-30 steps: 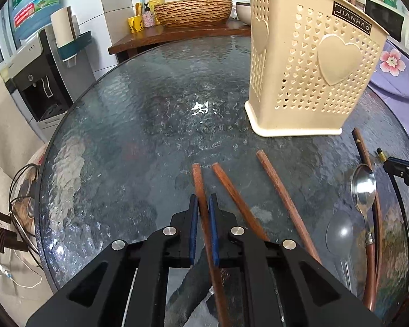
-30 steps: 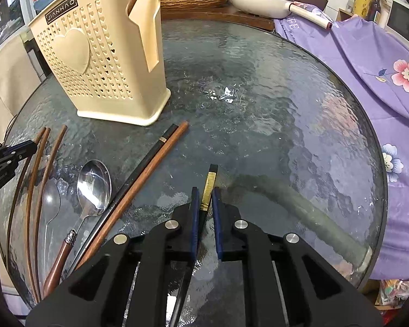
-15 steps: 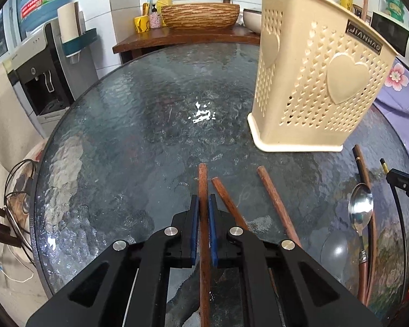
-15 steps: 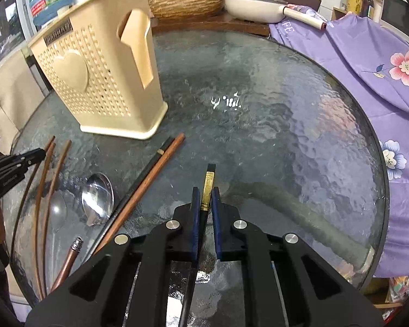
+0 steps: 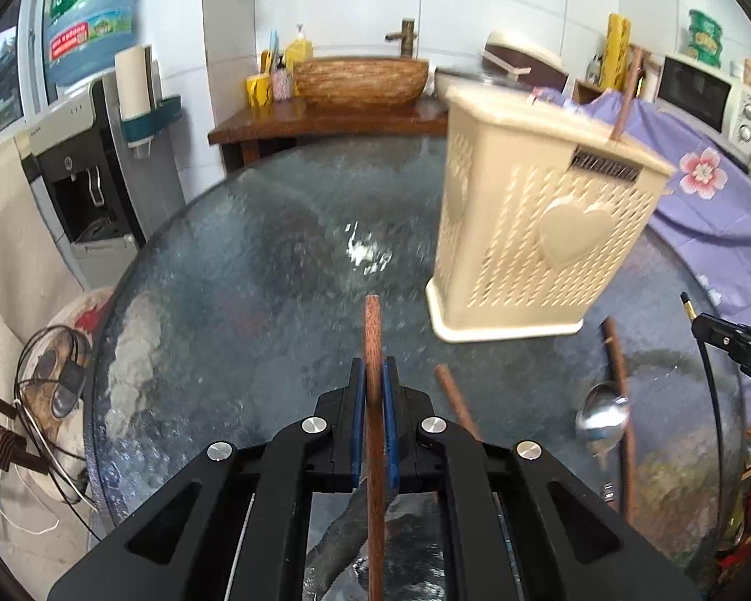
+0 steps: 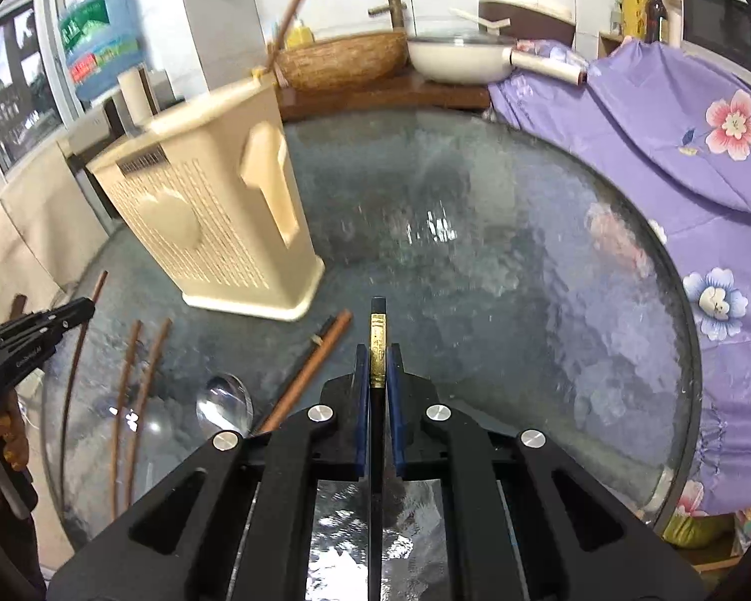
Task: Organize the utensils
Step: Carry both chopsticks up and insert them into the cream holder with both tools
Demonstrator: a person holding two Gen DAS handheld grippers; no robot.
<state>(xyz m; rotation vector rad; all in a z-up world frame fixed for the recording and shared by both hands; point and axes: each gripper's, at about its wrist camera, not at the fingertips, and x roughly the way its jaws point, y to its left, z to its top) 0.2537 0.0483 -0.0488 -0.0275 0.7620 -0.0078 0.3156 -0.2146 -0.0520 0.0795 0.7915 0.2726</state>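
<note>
on a round glass table (image 5: 255, 260) stands a cream perforated utensil basket (image 5: 535, 230), and loose chopsticks and a metal spoon (image 5: 601, 413) lie near its base.

the left gripper (image 5: 374, 375) is clamped on 1 brown wooden chopstick (image 5: 372, 330), which points forward above the glass. the right gripper (image 6: 378, 365) is clamped on 1 black chopstick with a gold band (image 6: 377, 335), also raised and pointing forward. in the right view, more brown chopsticks (image 6: 140, 375) and a crossed pair (image 6: 320, 350) lie on the table beside the spoon.

risks, as a judgement: each stick is pinched at only 1 narrow spot, so it could pivot or slide out when tipped upright. a tip could catch on the basket rim or nudge the light basket across the smooth glass. both hands heading for the same opening could collide.

hard to make out: both views are motion-blurred, especially the basket. the inside of the basket and any dividers are hidden. a thin brown stick rises from its top, though what it rests in is unclear. the rear ends of both held chopsticks are hidden behind the gripper bodies.
</note>
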